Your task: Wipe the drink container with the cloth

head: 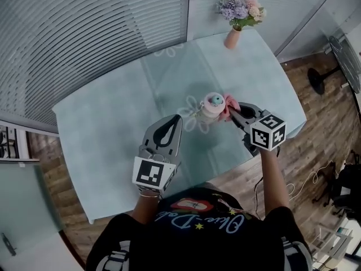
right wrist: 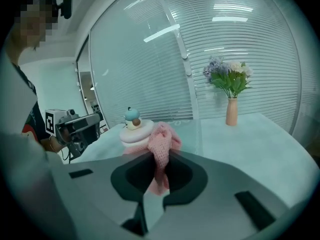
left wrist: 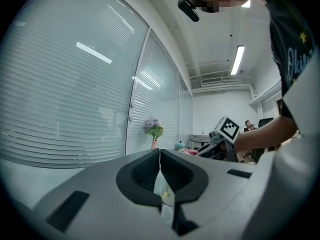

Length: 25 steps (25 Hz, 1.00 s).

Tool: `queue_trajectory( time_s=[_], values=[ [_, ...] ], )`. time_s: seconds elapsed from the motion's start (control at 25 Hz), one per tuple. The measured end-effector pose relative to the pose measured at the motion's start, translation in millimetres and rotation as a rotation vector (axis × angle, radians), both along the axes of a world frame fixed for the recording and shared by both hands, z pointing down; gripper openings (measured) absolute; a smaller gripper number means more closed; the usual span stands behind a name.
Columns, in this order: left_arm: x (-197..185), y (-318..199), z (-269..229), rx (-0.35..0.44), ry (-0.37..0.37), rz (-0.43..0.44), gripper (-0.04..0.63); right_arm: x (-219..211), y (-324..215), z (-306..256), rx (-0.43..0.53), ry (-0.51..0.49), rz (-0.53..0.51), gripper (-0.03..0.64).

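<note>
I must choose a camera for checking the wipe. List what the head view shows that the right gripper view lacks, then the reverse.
Only the head view: the marker cube on the right gripper, the whole table outline, the wooden floor, a standing fan. Only the right gripper view: its jaws shut on the pink cloth, close up, and the camera on the person's head. Both: the drink container with its teal knob, the cloth at its side, the flower vase, the left gripper, the window blinds.
</note>
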<state>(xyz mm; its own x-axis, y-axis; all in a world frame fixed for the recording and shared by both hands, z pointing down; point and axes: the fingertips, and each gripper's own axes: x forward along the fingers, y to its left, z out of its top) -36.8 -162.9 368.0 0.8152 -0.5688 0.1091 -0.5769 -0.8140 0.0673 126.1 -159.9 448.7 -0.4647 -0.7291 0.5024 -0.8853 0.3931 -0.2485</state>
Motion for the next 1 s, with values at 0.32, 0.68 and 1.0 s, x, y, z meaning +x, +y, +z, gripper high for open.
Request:
queue_trajectory(
  time_s=[0.32,0.68,1.0],
  values=[
    [-2.5,2.4,13.9,-0.014,0.021,0.025,0.005,2.8,-0.7,18.0,-0.039,0.046,0.081,0.035],
    [3.5,5.8,7.3,-0.004,-0.003,-0.037,0.005,6.9,-0.6,47.5,-0.100,0.101,0.035,0.035],
    [10.8,7.1,3.3,-0.007,-0.004,-0.138,0.005,7.4,-0.1,73.7,-0.166,0.092,-0.068,0.035]
  ],
)
